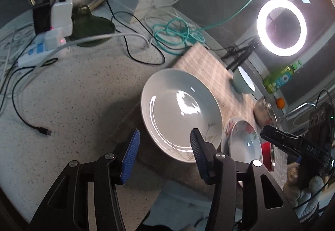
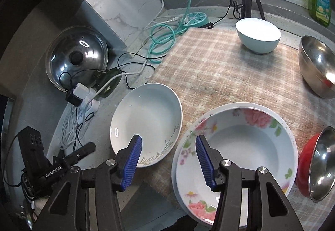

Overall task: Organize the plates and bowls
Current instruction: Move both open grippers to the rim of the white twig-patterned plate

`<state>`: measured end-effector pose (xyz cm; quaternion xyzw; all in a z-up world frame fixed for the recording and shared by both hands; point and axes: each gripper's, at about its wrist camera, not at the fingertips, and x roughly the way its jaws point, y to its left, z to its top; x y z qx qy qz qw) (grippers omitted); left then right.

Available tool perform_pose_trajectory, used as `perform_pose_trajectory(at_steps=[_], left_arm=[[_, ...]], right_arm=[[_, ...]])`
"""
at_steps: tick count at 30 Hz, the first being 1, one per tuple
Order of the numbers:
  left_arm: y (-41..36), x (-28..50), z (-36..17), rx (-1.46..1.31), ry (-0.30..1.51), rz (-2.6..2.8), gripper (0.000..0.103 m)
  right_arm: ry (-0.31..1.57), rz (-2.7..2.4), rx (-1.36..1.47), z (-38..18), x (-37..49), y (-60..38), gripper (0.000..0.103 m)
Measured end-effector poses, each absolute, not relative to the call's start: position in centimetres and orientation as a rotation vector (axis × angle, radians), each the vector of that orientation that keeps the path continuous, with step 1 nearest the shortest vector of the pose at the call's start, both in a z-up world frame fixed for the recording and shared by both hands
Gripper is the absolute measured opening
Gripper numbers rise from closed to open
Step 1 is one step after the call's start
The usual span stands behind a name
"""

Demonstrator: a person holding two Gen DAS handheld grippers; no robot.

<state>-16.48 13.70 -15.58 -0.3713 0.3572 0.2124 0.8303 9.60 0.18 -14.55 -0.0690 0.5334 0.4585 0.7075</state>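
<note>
While my left gripper (image 1: 164, 154) hangs with jaws apart and empty, the pale plate's (image 1: 180, 113) near rim lies just beyond its right finger. My right gripper (image 2: 168, 157), likewise parted, straddles the floral bowl's (image 2: 236, 147) left rim; bare checked mat (image 2: 219, 67) lies beyond.

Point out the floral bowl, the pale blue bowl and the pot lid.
floral bowl (image 2: 240, 145), right wrist view, inner white base.
pale blue bowl (image 2: 258, 42), right wrist view, outer wall.
pot lid (image 2: 76, 58), right wrist view, black knob.

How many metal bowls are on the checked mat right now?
2. One plain steel bowl sits at the mat's far right edge. A red-sided steel bowl sits nearer, right of the floral dish. Others could be out of frame.
</note>
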Motion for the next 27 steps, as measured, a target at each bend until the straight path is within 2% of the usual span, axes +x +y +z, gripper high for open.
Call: perform_pose_trajectory(at_steps=[10,12,15,20,22,23,25,27], left_arm=[[13.4,-15.2,-17.3,-0.88,0.883,0.495,0.053],[13.2,-15.0,-17.4,-0.858,0.905,0.514,0.047],[12.6,-14.1,-16.9,-0.76,0.939,0.496,0.03],[13.3,-13.0,-17.2,-0.749,0.954,0.478,0.024],[14.0,-12.6,-17.5,-0.767,0.954,0.473,0.021],[14.3,-12.5,-17.6,-0.768,0.955,0.475,0.021],[14.9,-12.1,-18.0,-0.769,0.966,0.472,0.021],[15.4,-11.9,-18.1,-0.768,0.972,0.482,0.018]], right_arm=[[1.168,1.041,-0.202,-14.3,10.8,0.4,0.05],[1.166,1.044,-0.223,-14.5,11.0,0.8,0.05],[1.164,1.049,-0.263,-14.9,11.3,1.7,0.05],[1.177,1.061,-0.321,-16.1,11.9,3.9,0.049],[1.197,1.058,-0.332,-16.8,12.5,5.0,0.044],[1.214,1.06,-0.325,-17.1,12.7,5.4,0.037],[1.262,1.065,-0.303,-17.8,13.3,6.2,0.03],[1.302,1.054,-0.286,-18.6,14.0,6.9,0.026]])
